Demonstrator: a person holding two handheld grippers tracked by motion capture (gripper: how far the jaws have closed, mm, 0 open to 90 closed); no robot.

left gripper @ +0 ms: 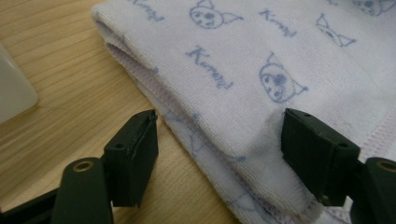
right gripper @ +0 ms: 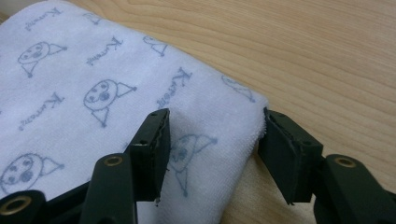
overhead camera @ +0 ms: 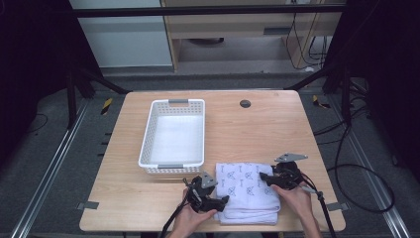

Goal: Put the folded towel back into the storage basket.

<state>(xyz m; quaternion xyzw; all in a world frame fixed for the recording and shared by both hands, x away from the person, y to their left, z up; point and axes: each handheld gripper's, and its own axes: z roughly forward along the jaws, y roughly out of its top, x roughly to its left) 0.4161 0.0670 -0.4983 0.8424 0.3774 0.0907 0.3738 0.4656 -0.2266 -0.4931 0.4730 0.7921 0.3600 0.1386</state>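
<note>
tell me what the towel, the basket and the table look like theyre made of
Towel: soft terry-like cloth, white with a blue printed pattern; its nap and stitched hem show close up. Basket: likely white plastic, with perforated walls and grey handles. Table: light wood or wood-look laminate, matte, with visible grain.

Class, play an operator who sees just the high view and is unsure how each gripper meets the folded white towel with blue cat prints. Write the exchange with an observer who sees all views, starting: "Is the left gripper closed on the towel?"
Observer: No. The left gripper is open, its jaws straddling a corner of the folded white towel with blue cat prints.
Operator: And the right one?
Observer: The right gripper is open too, one jaw over the cloth, the other beside its edge on the light wooden table.
Operator: Is the towel one layer?
Observer: No, the left gripper view shows several stacked folds.
</note>
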